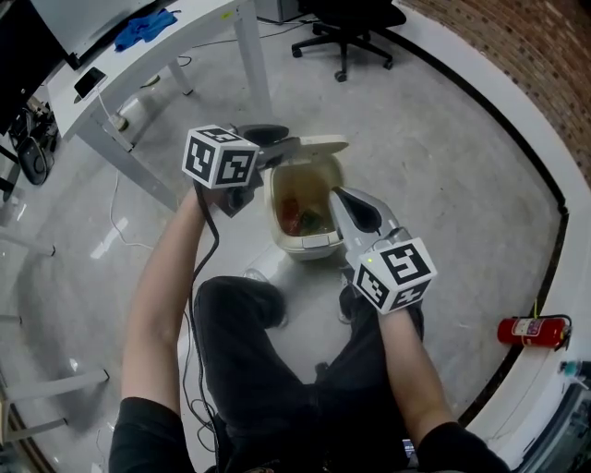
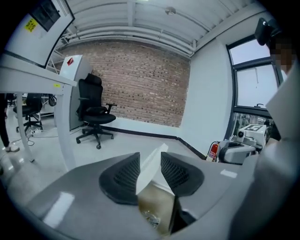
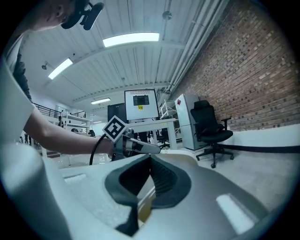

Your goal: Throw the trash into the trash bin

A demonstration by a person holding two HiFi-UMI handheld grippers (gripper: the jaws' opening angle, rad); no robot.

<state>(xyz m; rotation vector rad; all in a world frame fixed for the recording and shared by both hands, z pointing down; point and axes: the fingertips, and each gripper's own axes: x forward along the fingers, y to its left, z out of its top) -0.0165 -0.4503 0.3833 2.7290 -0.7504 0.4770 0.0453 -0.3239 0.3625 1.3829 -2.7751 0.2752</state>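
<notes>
Head view has you looking steeply down past your legs in dark trousers at the cream trash bin, which stands on the grey floor just ahead of your feet. Its lid stands open at the far side. Your left tongs come in from the left to the lid's left end. In the left gripper view the white edge of the lid sits between the two black ribbed pads, which are drawn narrow onto it, so you have the lid in that grip. Below the pads that view looks down into the bin's brownish inside, where a crumpled shiny scrap lies. Your right tongs hang over the bin's right rim, pointing toward the opening. In the right gripper view their pads meet at the tips with nothing between them, and beyond them your left forearm reaches across. The trash is inside the bin: red and green pieces, with some orange, low against the bottom. Away from the bin, a white tabletop at the upper left carries a blue cloth. A black office chair stands at the top of the view. A red fire extinguisher lies near the wall at the right.
</notes>
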